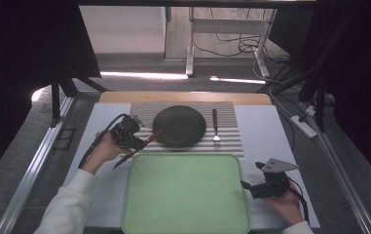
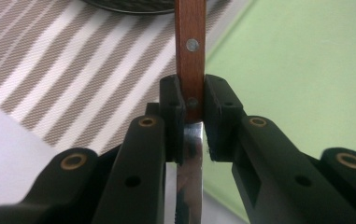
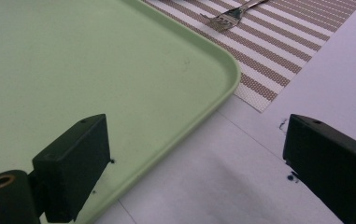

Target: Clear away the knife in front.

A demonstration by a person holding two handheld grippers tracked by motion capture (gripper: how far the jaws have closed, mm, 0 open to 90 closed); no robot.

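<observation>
At left centre of the high view, the left gripper (image 1: 133,141) has its jaws clamped on the knife (image 1: 141,146) where handle meets blade. Keep that pinch firm and the blade level while carrying it between plate (image 1: 179,126) and green tray (image 1: 185,195). The right gripper (image 1: 254,179) waits, jaws apart.

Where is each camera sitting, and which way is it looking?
High view: above the person's side, looking forward and down at the table; both forearms, left gripper and right gripper show.
Left gripper view: rides the left gripper, looking along its jaws clamped on the knife.
Right gripper view: rides the right gripper, jaws open, facing the green tray and fork.
Shared: all three show the tray and striped mat.
</observation>
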